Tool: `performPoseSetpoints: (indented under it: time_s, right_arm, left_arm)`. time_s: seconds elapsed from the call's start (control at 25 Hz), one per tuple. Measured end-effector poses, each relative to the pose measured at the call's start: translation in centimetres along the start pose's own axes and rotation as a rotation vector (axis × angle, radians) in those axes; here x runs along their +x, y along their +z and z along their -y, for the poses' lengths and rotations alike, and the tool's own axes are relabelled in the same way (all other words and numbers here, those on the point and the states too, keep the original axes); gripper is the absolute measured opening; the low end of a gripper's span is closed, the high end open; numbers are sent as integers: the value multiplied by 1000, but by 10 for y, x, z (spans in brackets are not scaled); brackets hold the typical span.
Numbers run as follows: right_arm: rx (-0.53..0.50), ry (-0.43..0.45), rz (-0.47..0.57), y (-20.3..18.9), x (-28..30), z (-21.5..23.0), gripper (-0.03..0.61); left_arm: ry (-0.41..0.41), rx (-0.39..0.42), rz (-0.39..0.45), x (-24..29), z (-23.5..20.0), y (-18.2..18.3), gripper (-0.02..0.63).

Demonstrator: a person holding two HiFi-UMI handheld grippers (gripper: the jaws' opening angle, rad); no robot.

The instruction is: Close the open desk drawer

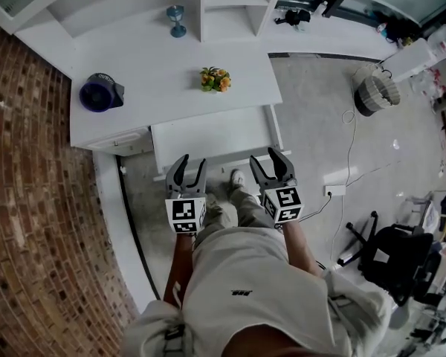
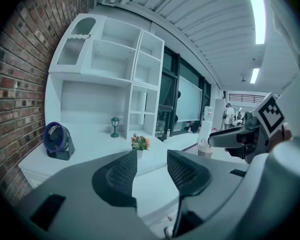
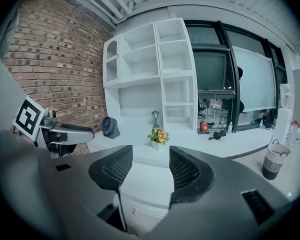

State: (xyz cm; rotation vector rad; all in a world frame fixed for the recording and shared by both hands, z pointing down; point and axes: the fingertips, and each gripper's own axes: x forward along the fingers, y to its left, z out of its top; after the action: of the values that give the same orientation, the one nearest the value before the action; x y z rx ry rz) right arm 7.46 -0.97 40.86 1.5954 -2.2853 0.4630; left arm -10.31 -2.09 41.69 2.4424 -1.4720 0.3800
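The white desk (image 1: pixel 156 73) has its wide drawer (image 1: pixel 215 136) pulled out toward me, and its inside looks bare. My left gripper (image 1: pixel 187 166) hovers at the drawer's front edge near the left end. My right gripper (image 1: pixel 271 162) hovers at the same edge near the right end. Both are open with nothing between the fingers. In the left gripper view the left gripper (image 2: pixel 152 159) points over the drawer (image 2: pixel 150 189), with the other gripper at the right. In the right gripper view the right gripper (image 3: pixel 151 156) frames the drawer (image 3: pixel 145 181). I cannot tell whether either touches the drawer.
On the desktop stand a blue fan (image 1: pixel 100 93), a small flower pot (image 1: pixel 215 79) and a lantern figurine (image 1: pixel 176 21). A brick wall runs along the left. A wastebasket (image 1: pixel 375 94), a power strip (image 1: pixel 334 190) and a black office chair (image 1: pixel 390 255) are on the floor at right.
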Motion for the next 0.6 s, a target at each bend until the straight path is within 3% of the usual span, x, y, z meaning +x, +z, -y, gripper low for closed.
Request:
performPoseSetpoints:
  time_s: [0.36,0.6]
  right_arm:
    - [27,20,-74,-38,46,31,232]
    - [77,14,-136,-85,55,49,232]
  left_arm:
    - [94,-42,-101,28,-9,-43,201]
    - [116,-72,-191,40,-8,-88,204]
